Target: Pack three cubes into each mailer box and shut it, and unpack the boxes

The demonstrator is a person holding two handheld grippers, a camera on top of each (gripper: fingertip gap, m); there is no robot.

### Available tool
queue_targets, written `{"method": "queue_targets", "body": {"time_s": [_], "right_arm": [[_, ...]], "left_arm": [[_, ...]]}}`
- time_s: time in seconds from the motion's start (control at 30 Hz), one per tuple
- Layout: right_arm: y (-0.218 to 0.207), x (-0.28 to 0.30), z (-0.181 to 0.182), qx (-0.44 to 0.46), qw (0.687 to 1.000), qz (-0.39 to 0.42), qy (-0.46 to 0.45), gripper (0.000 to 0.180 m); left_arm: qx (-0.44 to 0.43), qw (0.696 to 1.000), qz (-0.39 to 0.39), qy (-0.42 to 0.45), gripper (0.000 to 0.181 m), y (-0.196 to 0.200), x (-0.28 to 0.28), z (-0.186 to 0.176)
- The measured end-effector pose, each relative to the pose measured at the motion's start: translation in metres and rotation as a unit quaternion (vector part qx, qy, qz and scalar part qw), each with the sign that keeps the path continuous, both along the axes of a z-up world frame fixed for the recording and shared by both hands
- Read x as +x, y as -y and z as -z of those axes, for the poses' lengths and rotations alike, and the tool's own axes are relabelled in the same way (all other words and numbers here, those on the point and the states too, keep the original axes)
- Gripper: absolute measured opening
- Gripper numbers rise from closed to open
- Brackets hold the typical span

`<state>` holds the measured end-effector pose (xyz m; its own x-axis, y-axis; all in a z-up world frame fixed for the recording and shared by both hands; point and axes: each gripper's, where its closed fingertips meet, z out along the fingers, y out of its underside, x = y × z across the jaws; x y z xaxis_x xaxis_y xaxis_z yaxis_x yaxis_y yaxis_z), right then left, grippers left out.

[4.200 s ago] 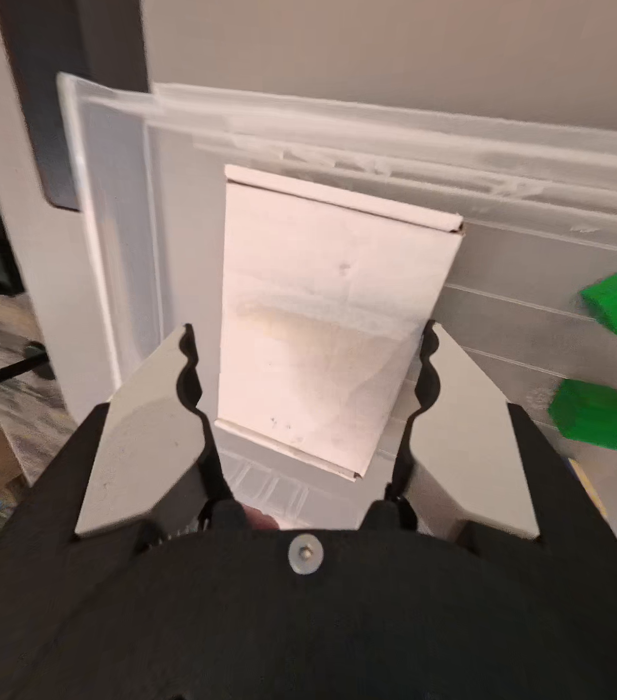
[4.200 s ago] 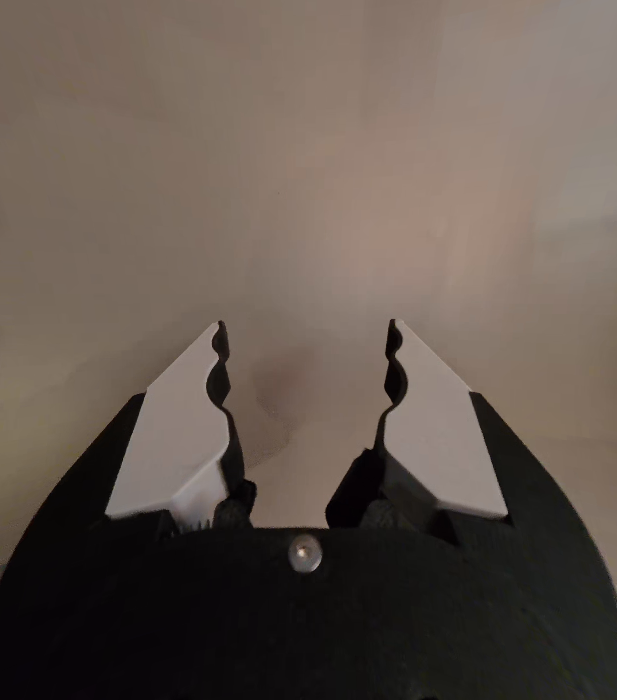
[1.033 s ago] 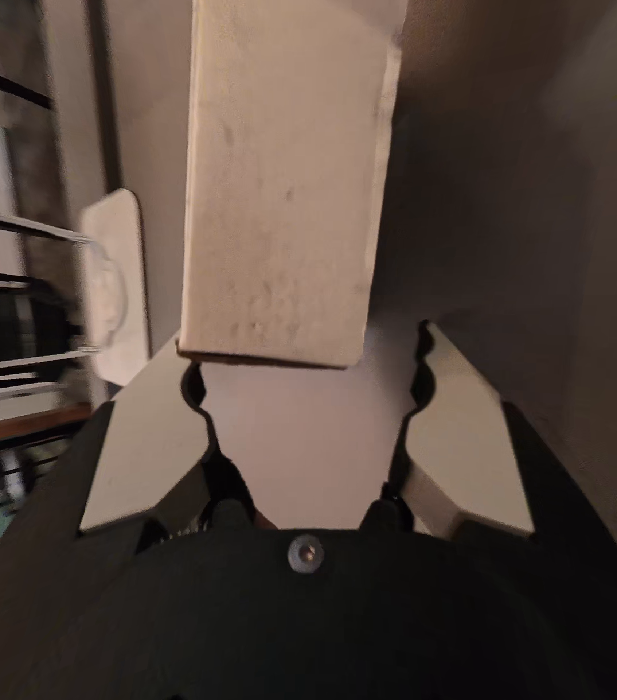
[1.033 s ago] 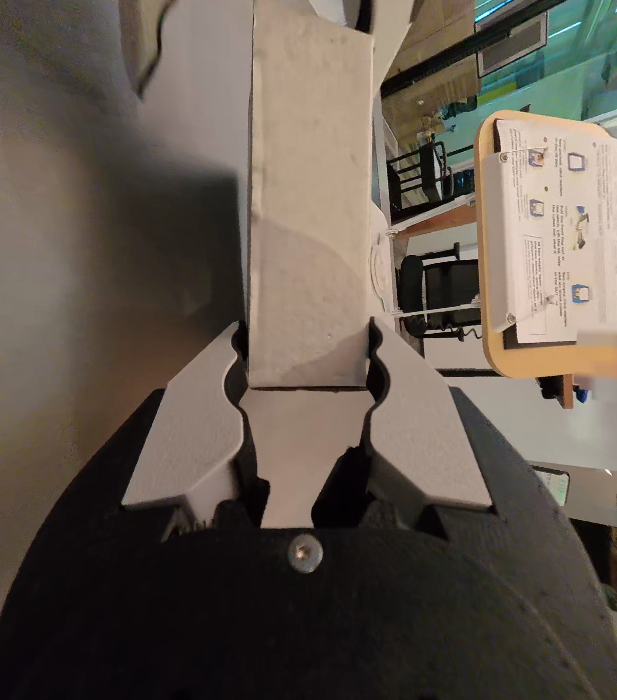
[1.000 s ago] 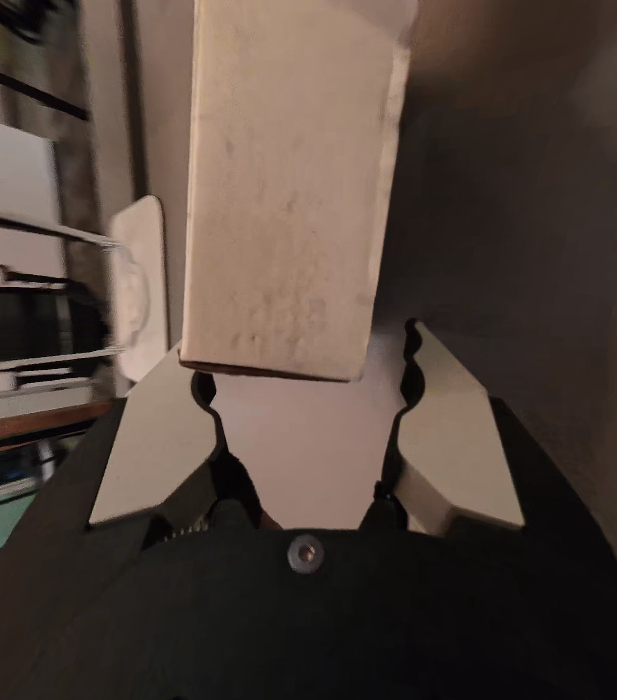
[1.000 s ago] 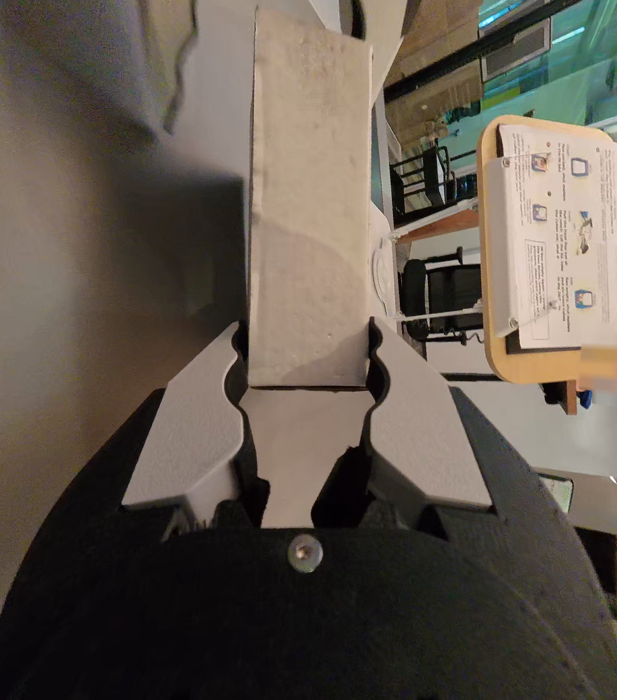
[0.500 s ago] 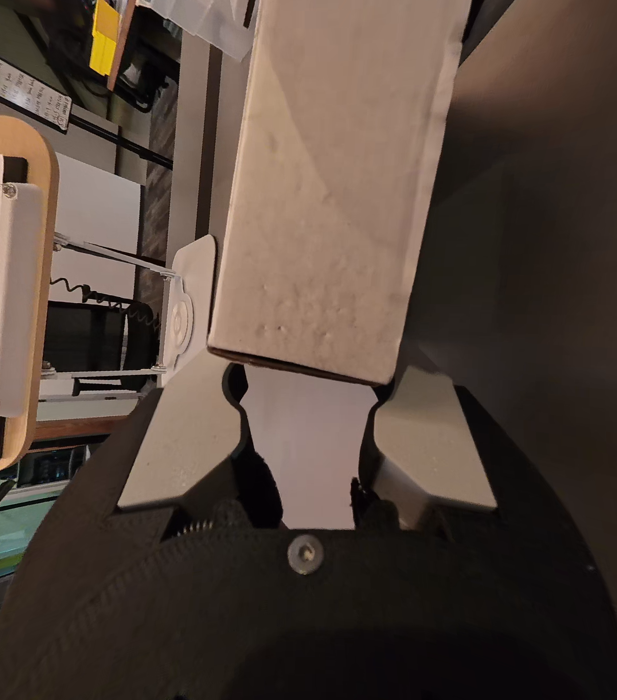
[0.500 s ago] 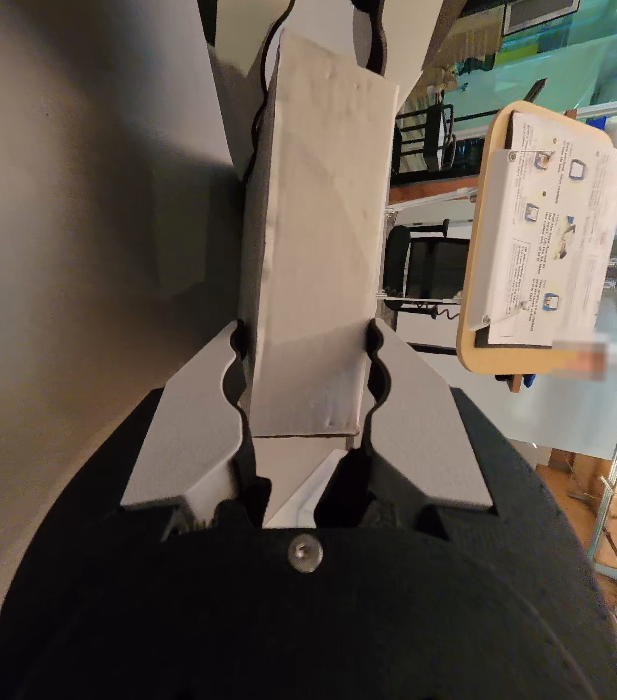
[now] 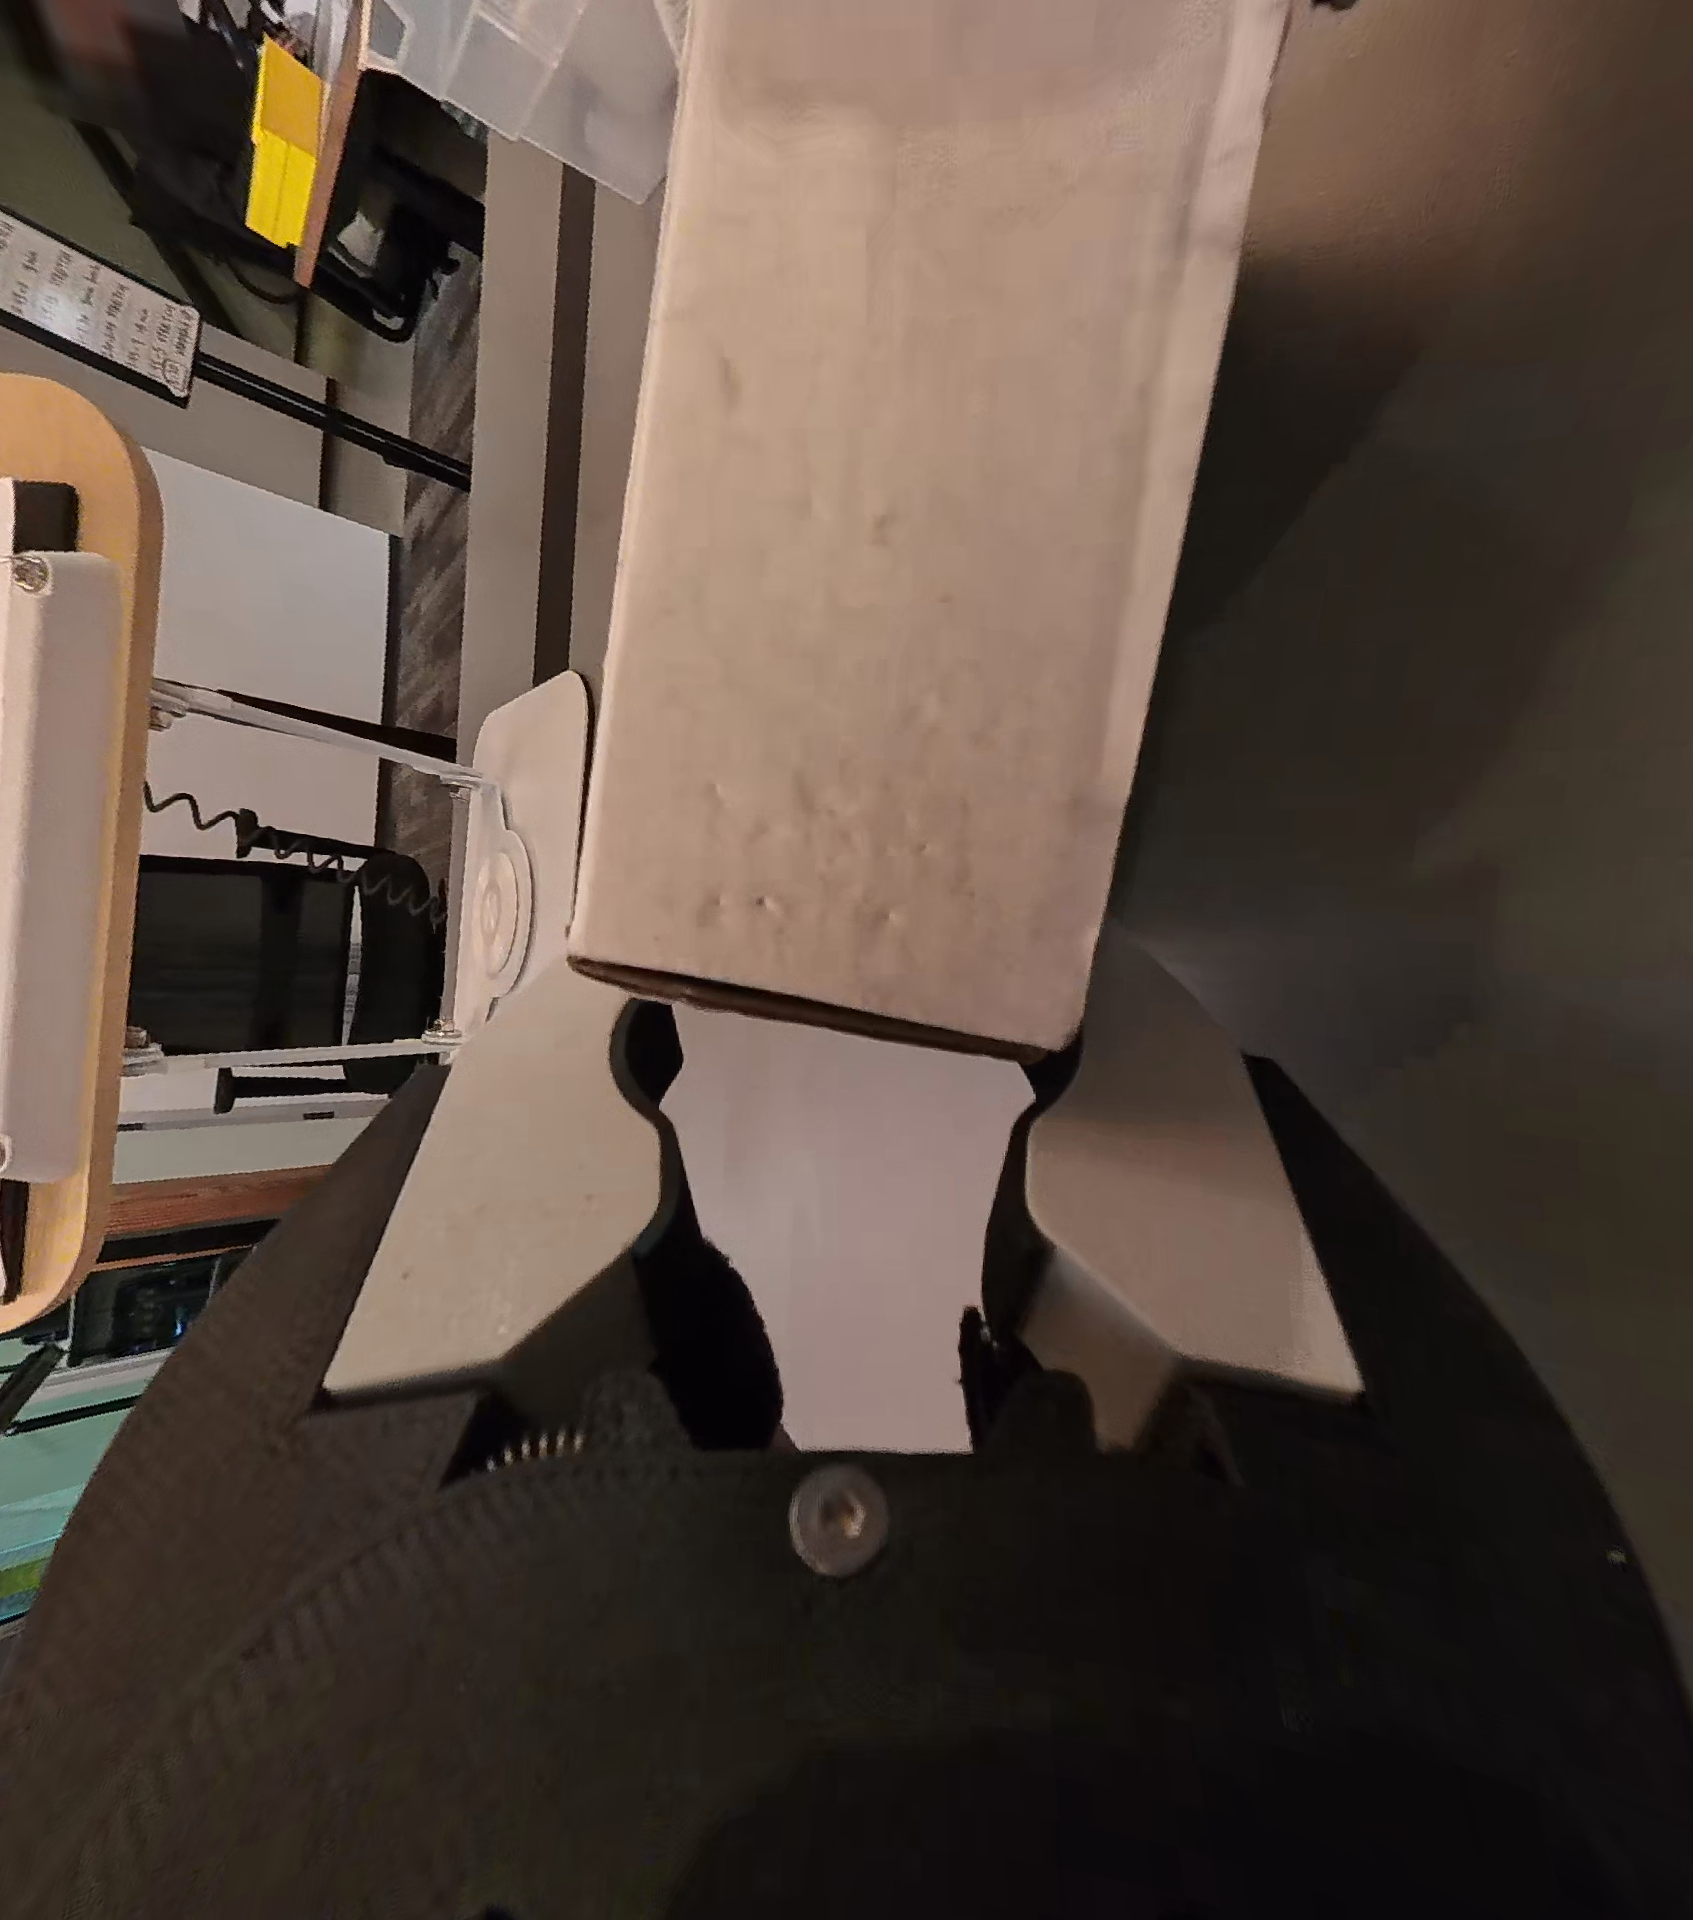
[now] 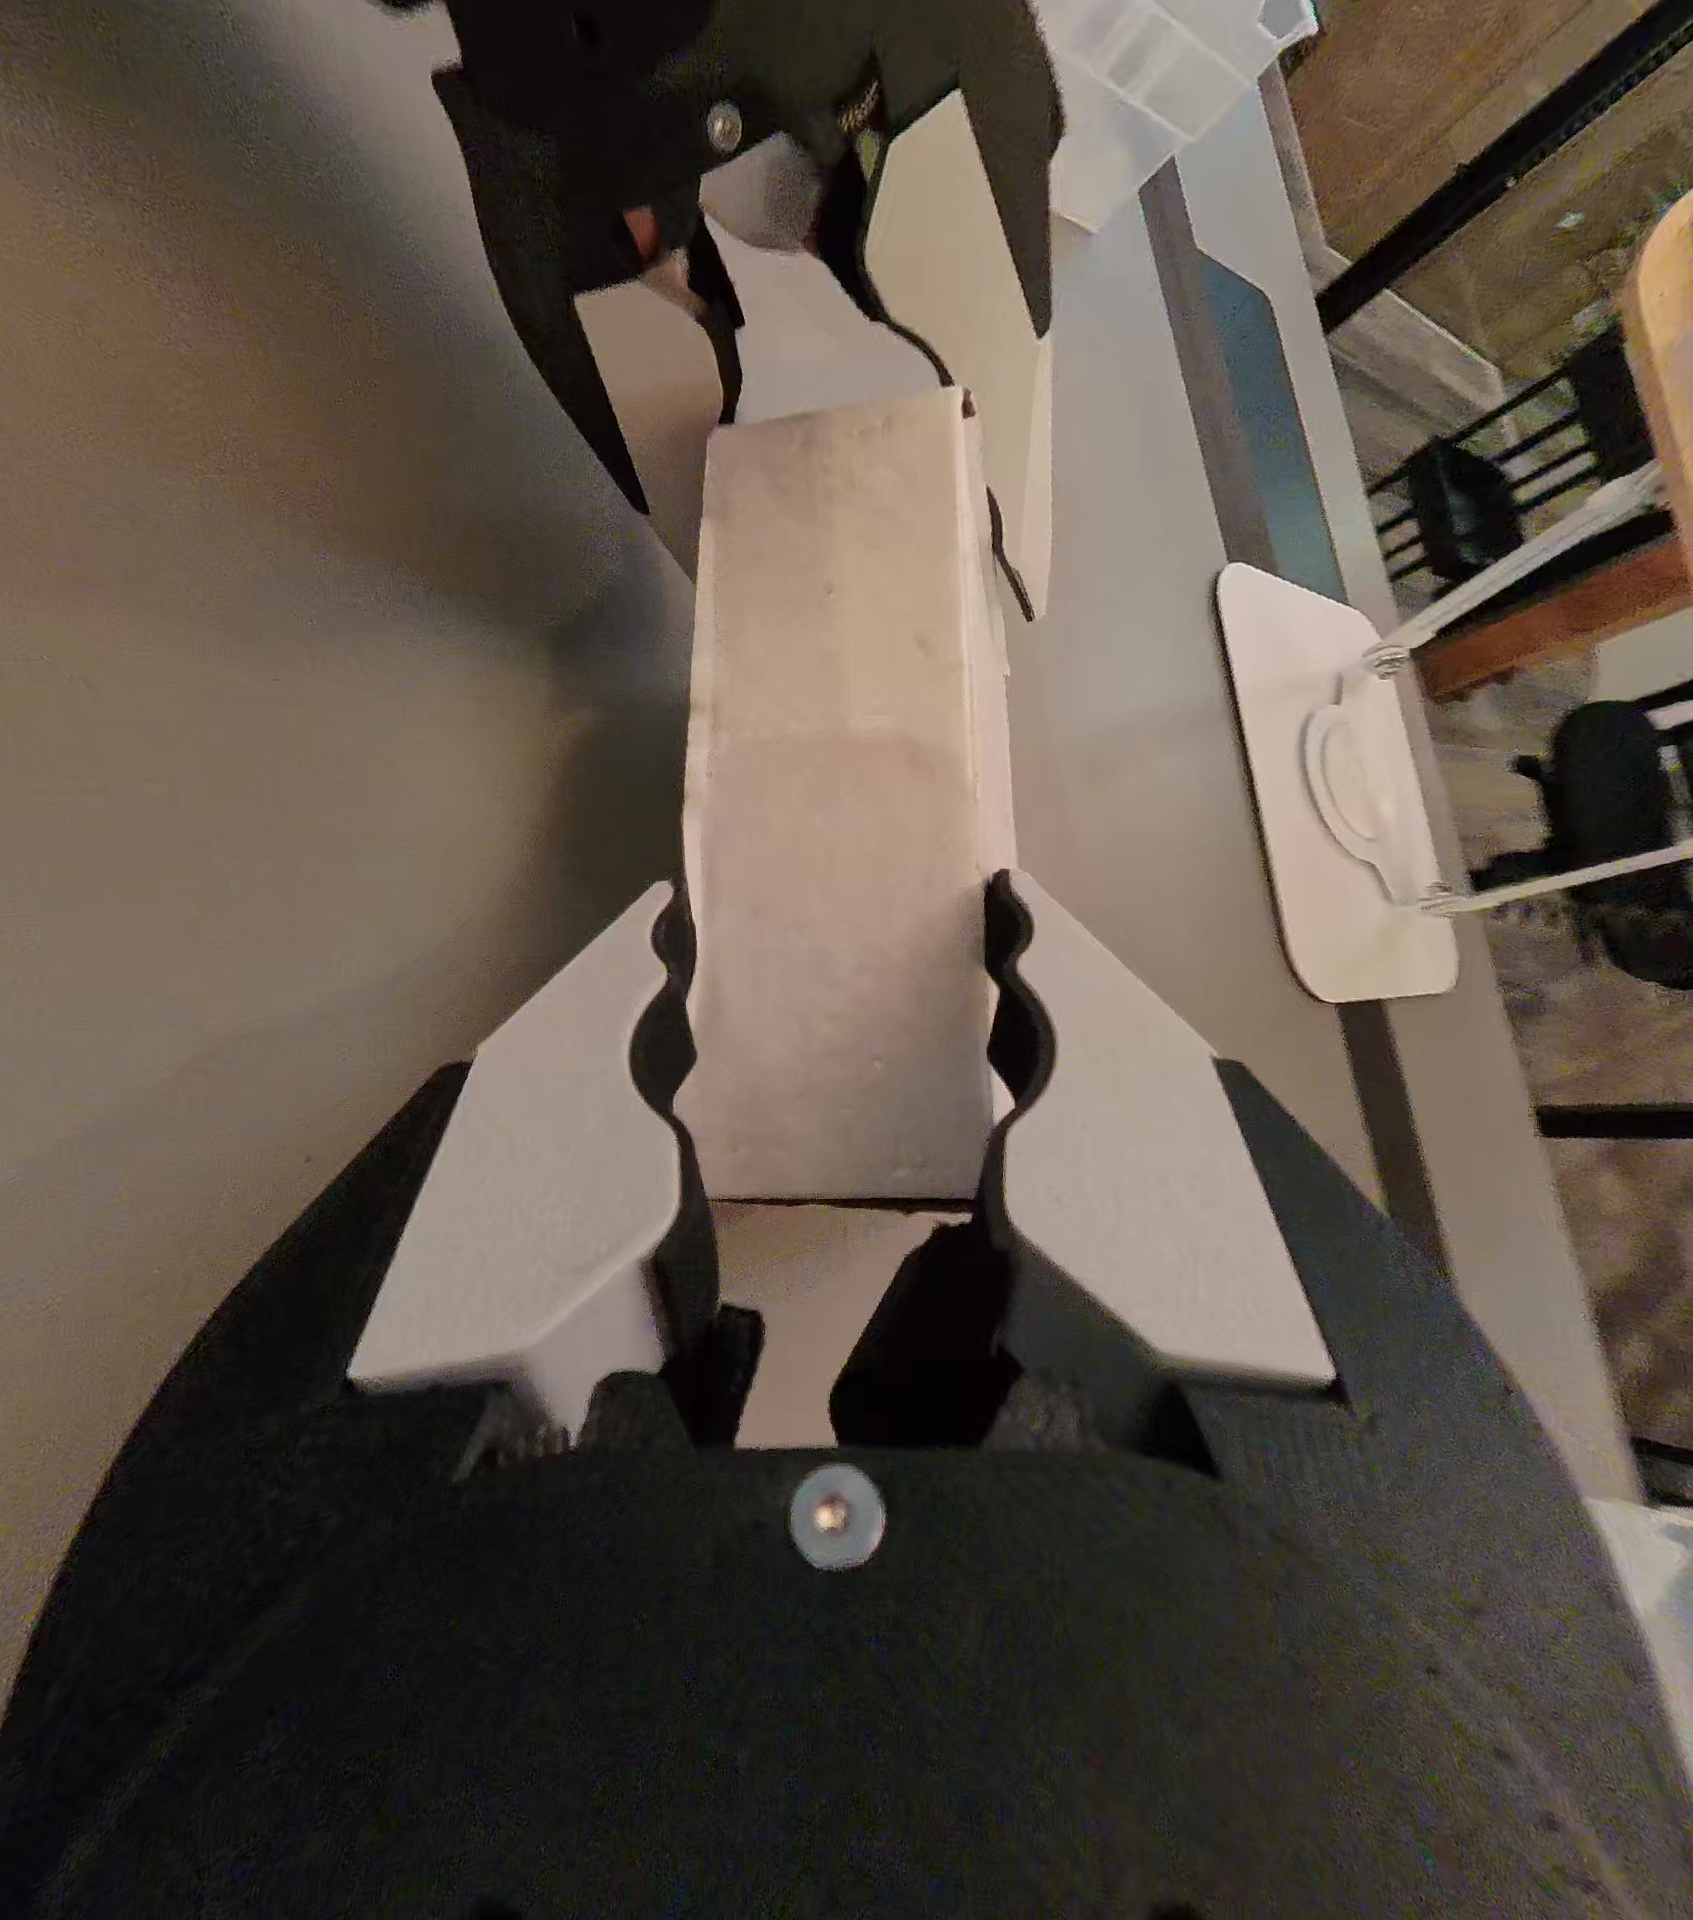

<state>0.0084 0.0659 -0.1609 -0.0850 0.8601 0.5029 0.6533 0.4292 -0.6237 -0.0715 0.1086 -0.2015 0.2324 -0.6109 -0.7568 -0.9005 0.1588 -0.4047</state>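
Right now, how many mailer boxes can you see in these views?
1. One white mailer box is held between both grippers: the right gripper clamps one end and the left gripper the opposite end. Other boxes and the cubes are out of view.

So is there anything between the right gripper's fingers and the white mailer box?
Nothing visible. The right gripper has the end of the white mailer box directly between its fingers, with no gap showing. The left gripper is at the box's far end.
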Motion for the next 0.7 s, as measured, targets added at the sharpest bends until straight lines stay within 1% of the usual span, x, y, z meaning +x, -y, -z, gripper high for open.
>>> {"method": "queue_targets", "body": {"time_s": [0.1, 0.2, 0.43, 0.5, 0.53, 0.57, 0.6, 0.63, 0.7], "right_arm": [[0.002, 0.0, -0.004, -0.063, 0.998, -0.008, -0.029, 0.056], [0.003, 0.001, -0.007, -0.116, 0.992, -0.017, -0.04, 0.056], [0.004, 0.001, -0.012, -0.175, 0.983, -0.02, -0.05, 0.058], [0.004, 0.001, -0.016, -0.213, 0.974, -0.022, -0.067, 0.058], [0.007, 0.001, -0.022, -0.253, 0.963, -0.027, -0.085, 0.059], [0.009, 0.001, -0.031, -0.279, 0.953, -0.038, -0.114, 0.055], [0.011, 0.001, -0.043, -0.295, 0.943, -0.048, -0.146, 0.042], [0.011, 0.001, -0.049, -0.301, 0.939, -0.047, -0.158, 0.031], [0.01, 0.001, -0.054, -0.279, 0.946, -0.041, -0.159, 0.019]], "left_arm": [[-0.001, 1.0, 0.0, 0.001, 0.063, 0.001, 0.0, 0.0], [-0.004, 1.0, 0.001, 0.004, 0.063, 0.001, 0.001, 0.0], [-0.007, 1.0, 0.003, 0.005, 0.063, 0.002, 0.003, -0.001], [-0.006, 1.0, 0.003, 0.001, 0.063, 0.002, 0.002, -0.001], [0.001, 1.0, 0.005, -0.005, 0.063, 0.002, 0.002, -0.001], [-0.001, 1.0, 0.004, -0.002, 0.063, 0.002, 0.002, 0.0], [0.001, 1.0, 0.006, -0.003, 0.063, 0.003, 0.002, 0.0], [0.003, 1.0, 0.005, -0.006, 0.063, 0.003, 0.002, 0.0], [0.005, 1.0, 0.004, -0.006, 0.063, 0.003, 0.002, 0.0]]}}
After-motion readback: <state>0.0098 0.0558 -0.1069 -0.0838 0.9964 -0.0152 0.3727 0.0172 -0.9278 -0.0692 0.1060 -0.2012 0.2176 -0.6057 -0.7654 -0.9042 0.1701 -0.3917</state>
